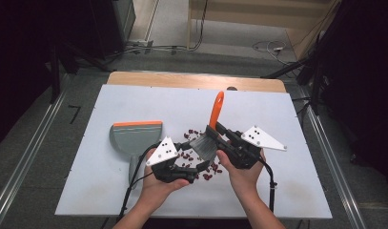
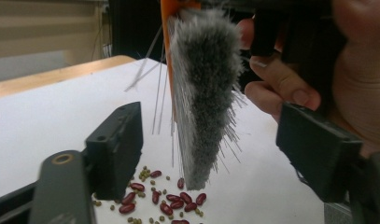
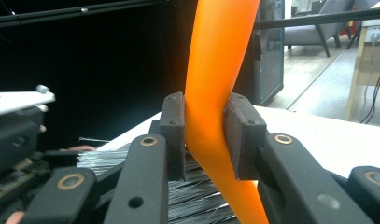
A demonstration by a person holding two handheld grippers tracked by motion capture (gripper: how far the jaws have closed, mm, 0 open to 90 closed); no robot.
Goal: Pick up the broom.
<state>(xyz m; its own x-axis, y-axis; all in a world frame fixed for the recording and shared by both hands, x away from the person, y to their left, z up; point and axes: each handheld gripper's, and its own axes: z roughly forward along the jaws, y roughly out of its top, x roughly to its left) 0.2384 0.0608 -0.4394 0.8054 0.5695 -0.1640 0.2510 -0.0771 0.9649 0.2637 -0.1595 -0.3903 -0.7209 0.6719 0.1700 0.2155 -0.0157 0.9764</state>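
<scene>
I am gripping the orange plastic handle of the grey-bristled hand brush (image 1: 211, 129) between the right gripper's (image 3: 206, 135) closed jaws, bristles hanging over scattered dark red beans (image 1: 194, 152) mid-table. My left gripper (image 2: 215, 154) is holding its jaws wide, empty, flanking the bristles. A grey plastic dustpan with orange lip (image 1: 134, 136) is lying left on the white table (image 1: 277, 191).

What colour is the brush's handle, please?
Orange; the brush handle shows best in the right gripper view.
</scene>
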